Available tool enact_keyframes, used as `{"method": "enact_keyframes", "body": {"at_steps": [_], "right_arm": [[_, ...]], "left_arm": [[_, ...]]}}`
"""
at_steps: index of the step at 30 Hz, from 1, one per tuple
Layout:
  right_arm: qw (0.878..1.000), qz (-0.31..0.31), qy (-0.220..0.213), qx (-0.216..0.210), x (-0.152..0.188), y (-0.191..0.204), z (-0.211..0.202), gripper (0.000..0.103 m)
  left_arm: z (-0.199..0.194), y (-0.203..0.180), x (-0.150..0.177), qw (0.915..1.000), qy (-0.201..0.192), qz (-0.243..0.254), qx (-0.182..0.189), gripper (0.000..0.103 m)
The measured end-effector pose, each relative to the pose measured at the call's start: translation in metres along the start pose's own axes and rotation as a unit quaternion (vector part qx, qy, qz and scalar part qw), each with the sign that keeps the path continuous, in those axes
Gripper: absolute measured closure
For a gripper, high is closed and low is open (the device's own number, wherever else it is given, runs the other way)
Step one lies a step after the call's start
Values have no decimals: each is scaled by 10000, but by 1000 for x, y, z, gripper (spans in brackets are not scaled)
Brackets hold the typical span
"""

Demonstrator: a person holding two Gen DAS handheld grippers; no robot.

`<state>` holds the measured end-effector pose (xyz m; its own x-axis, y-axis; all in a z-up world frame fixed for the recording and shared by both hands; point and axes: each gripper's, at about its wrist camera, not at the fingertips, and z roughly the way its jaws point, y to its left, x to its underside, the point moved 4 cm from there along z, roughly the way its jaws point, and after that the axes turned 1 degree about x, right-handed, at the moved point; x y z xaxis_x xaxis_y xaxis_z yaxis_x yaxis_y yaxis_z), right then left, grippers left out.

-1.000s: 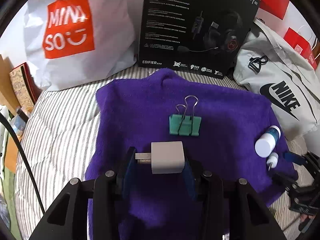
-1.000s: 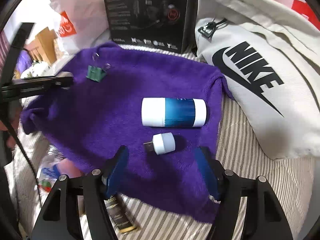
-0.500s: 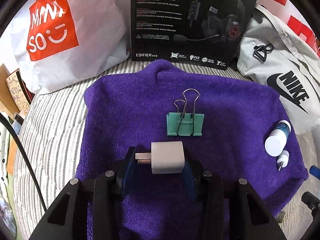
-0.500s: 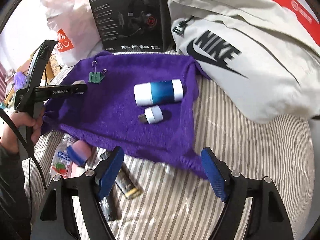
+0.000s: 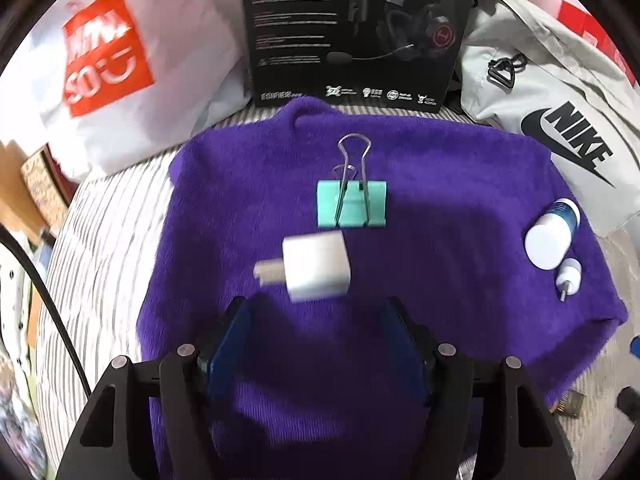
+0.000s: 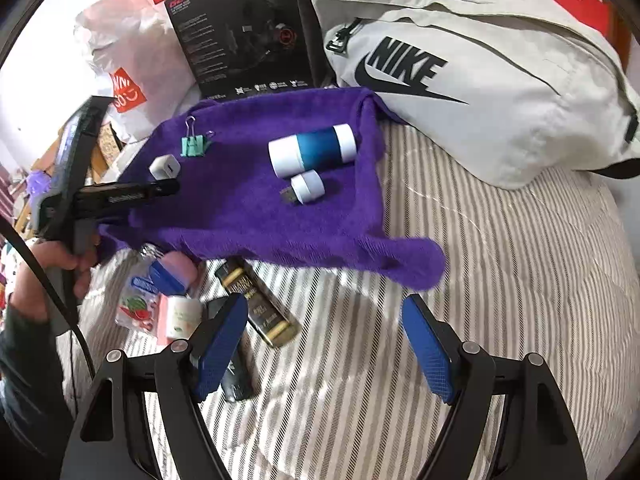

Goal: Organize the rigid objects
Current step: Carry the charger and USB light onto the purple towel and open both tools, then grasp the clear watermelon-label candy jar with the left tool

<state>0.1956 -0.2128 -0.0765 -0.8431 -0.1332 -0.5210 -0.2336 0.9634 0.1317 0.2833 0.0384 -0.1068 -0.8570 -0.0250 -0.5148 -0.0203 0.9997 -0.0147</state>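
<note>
a striped bedsheet (image 6: 500, 280) covers the bed, with a grey nike bag (image 6: 480, 80) and a black headset box (image 5: 356, 32) along its far edge, beside a white shopping bag (image 5: 132, 64). a purple towel (image 5: 460, 220) lies spread in the middle. on it, from larger to smaller: a blue-and-white bottle (image 6: 312, 150) on its side, a green binder clip (image 5: 352, 204), a white charger plug (image 5: 316, 268), blurred, just in front of the clip and ahead of the left gripper's fingers, and a small white usb adapter (image 6: 306, 188) just beside the bottle. the left gripper (image 5: 316, 360), held in a person's hand (image 6: 60, 256), has its jaws spread wide with nothing between them. the right gripper (image 6: 324, 344) hangs over the bare sheet off the towel's near edge, jaws equally wide and empty. near the towel's near edge lies a dark gold-lettered tube (image 6: 260, 304) among other small items.
</note>
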Motion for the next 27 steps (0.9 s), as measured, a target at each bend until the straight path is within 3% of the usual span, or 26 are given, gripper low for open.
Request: {"method": "enact_keyframes", "body": {"at_steps": [6,11,15,19,24,27], "right_arm": [[9999,161,4,-35,18,0,-6,24],[9999,111,32,27,33,7,-5,24],[9993,-133,96,322,50,5,-2,24],[9999,-64,92,70,65,-2,1,24],[9998,-109,-121,77,69,-5,6,22],[9993,-203,-281,99,69,-4,9,16]], "left_arm": [[-50,-7,23,9993,-321,-46,174,37],[-82,-33,55,9982,-339,46,498,37],[-81,-53,88,9987,-91,251,425,37],[-69,-57,103,9984,58,131,540,36],[-62,-62,111,9988,120,249,401,34],[-62,-61,114,9989,110,384,229,34]]}}
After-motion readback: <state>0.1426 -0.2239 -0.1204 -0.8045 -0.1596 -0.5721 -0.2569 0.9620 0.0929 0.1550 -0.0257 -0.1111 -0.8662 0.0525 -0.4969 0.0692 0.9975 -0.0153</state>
